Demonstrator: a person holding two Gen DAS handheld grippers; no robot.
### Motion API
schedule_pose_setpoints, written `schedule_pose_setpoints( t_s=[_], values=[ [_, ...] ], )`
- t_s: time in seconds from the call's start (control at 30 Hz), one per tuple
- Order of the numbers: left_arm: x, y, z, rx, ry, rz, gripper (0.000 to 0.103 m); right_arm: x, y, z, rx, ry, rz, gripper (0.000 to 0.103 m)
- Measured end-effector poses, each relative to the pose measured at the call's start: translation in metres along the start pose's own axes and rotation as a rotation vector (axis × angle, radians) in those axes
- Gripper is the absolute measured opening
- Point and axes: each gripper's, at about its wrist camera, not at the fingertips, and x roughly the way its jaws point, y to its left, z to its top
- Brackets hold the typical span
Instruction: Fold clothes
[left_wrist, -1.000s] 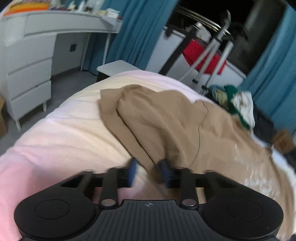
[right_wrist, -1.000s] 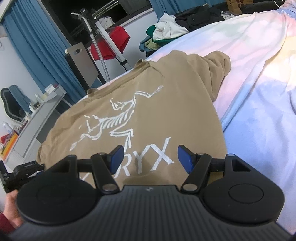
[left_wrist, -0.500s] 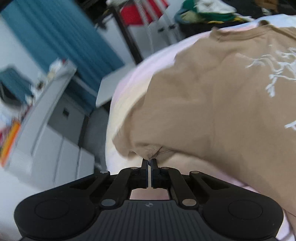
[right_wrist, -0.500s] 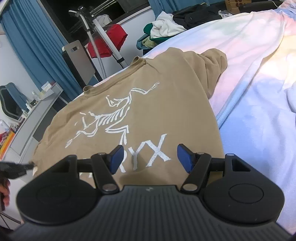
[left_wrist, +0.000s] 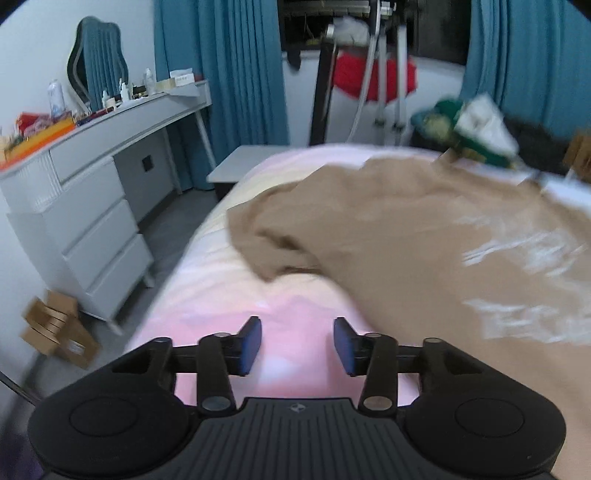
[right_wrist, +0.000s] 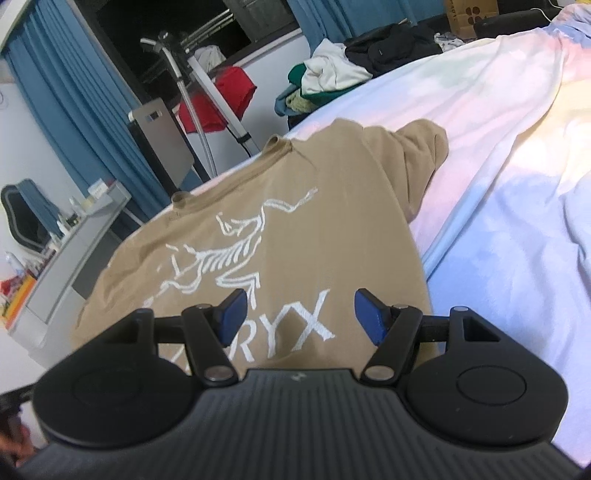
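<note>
Left tongs (left_wrist: 297, 345) now unclamped, off soft tan shirt (left_wrist: 424, 251)

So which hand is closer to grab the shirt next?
Probably the right. The right hand-held gripper is open directly over the tan shirt, while the left hand-held gripper, also open, is over bare bedsheet beside it.

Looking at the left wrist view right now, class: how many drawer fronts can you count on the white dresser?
3 stacked drawer fronts on the white dresser: top, middle, bottom. A wider shallow drawer sits above them under the desktop, making 4 if counted. Others may be hidden.
</note>
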Motion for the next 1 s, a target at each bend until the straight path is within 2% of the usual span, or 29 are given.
schedule_pose_setpoints(
  t_s=[0.13, 0.2, 0.33, 0.4, 0.53, 0.7, 0.8, 0.83, 0.87, 0.9, 0.93, 0.97, 1.0],
  values=[
    [-0.054, -0.032, -0.015, -0.063, -0.069, -0.093, 0.062, -0.012, -0.01, 0.012, 0.048, -0.029, 0.029, 0.064],
    [-0.071, -0.049, -0.026, -0.074, -0.093, -0.143, 0.066, -0.018, -0.016, 0.018, 0.075, -0.045, 0.043, 0.062],
    [-0.085, -0.072, -0.052, -0.118, -0.097, -0.204, 0.066, -0.031, -0.047, 0.042, 0.208, -0.095, 0.05, 0.062],
    [-0.08, -0.078, -0.058, -0.123, -0.075, -0.23, 0.066, -0.03, -0.066, 0.057, 0.286, -0.111, 0.039, 0.062],
    [-0.075, -0.089, -0.068, -0.092, -0.06, -0.231, 0.066, 0.002, -0.1, 0.094, 0.446, -0.08, 0.045, 0.061],
    [-0.054, -0.089, -0.073, -0.109, -0.04, -0.229, 0.066, 0.062, -0.134, 0.116, 0.502, -0.057, 0.014, 0.061],
    [-0.042, -0.089, -0.074, -0.117, -0.028, -0.232, 0.066, 0.097, -0.15, 0.11, 0.492, -0.038, -0.007, 0.059],
    [-0.039, -0.09, -0.074, -0.118, -0.024, -0.233, 0.066, 0.105, -0.151, 0.109, 0.48, -0.041, 0.01, 0.056],
    [-0.036, -0.091, -0.073, -0.117, -0.022, -0.235, 0.066, 0.109, -0.149, 0.109, 0.455, -0.052, 0.027, 0.046],
    [-0.033, -0.092, -0.073, -0.118, -0.018, -0.24, 0.066, 0.114, -0.146, 0.11, 0.43, -0.062, 0.044, 0.029],
    [-0.031, -0.093, -0.072, -0.121, -0.016, -0.244, 0.066, 0.118, -0.144, 0.111, 0.405, -0.073, 0.061, 0.02],
    [-0.03, -0.093, -0.072, -0.123, -0.015, -0.247, 0.066, 0.121, -0.141, 0.112, 0.381, -0.087, 0.076, 0.011],
    [-0.028, -0.094, -0.072, -0.126, -0.014, -0.249, 0.066, 0.115, -0.136, 0.117, 0.358, -0.122, 0.08, 0.009]
  ],
)
